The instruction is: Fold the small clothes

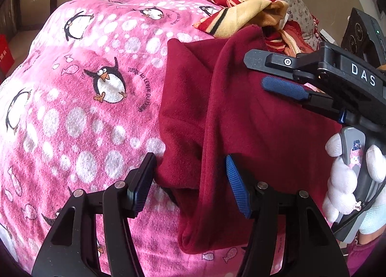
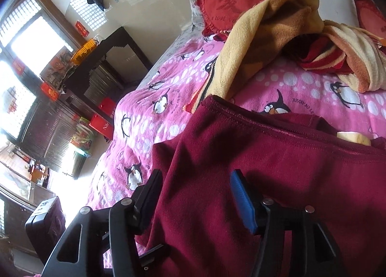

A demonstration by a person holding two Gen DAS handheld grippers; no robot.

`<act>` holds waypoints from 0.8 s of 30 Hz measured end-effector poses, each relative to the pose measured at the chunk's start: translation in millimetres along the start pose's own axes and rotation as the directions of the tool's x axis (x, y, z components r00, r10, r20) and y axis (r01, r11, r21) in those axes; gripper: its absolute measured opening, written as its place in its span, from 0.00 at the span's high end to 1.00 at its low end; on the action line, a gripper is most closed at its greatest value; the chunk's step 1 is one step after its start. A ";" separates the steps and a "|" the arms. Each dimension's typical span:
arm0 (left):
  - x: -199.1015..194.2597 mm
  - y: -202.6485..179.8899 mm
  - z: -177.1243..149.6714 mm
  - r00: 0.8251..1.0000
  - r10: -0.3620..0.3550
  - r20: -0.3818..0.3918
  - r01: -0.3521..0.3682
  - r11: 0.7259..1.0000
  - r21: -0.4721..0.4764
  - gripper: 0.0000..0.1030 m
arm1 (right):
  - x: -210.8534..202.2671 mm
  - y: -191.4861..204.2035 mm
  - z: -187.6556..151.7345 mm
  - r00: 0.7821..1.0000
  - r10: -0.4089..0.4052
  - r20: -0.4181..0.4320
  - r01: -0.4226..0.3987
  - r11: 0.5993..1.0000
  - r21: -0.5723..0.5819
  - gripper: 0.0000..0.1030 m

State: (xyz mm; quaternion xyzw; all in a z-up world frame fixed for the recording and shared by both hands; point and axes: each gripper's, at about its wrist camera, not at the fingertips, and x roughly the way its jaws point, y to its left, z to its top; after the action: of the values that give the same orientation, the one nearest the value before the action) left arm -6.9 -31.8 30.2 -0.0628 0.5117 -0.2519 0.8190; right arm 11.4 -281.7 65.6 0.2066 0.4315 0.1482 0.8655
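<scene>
A dark red garment (image 1: 217, 108) lies partly folded on the pink penguin blanket (image 1: 84, 84). My left gripper (image 1: 190, 180) is open, its jaws standing on either side of a fold at the garment's near edge. My right gripper (image 1: 272, 73) shows in the left wrist view at the right, open over the garment, held by a white-gloved hand (image 1: 345, 180). In the right wrist view the garment (image 2: 265, 168) fills the lower half, and my right gripper (image 2: 195, 192) is open with the cloth between its jaws. A pale label (image 2: 353, 138) shows inside the garment.
A crumpled yellow, red and orange cloth (image 1: 246, 14) (image 2: 277, 35) lies beyond the garment. Red heart cushions (image 2: 229, 4) sit at the head of the bed. Dark wooden furniture (image 2: 72, 108), red boxes (image 2: 102, 125) and bright windows stand left of the bed.
</scene>
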 end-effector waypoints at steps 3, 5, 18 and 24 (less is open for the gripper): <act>2.4 -2.0 1.1 1.000 -0.005 0.016 0.006 1.000 -0.024 0.42 | 1.3 -1.1 -1.7 1.000 0.019 -0.014 -0.019 1.000 0.012 0.42; 3.5 -3.7 1.9 1.000 -0.005 0.019 0.006 1.000 -0.031 0.42 | 1.0 -2.5 -0.1 0.999 0.043 -0.017 -0.042 0.999 0.033 0.42; 1.0 2.7 -0.5 0.997 -0.061 0.051 0.064 0.997 -0.047 0.46 | 16.2 3.5 8.1 0.997 0.039 -0.063 -0.035 0.997 0.064 0.41; -13.0 -1.7 -5.8 0.991 -0.087 0.101 0.089 0.996 -0.010 0.71 | 18.8 6.5 15.4 0.996 0.038 -0.075 -0.033 0.997 0.064 0.41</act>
State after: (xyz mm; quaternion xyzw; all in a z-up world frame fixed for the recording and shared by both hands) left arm -17.0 -26.1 38.6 -0.1037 0.4684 -0.2806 0.8314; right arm 34.4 -271.3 64.2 0.2353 0.4648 0.1576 0.8389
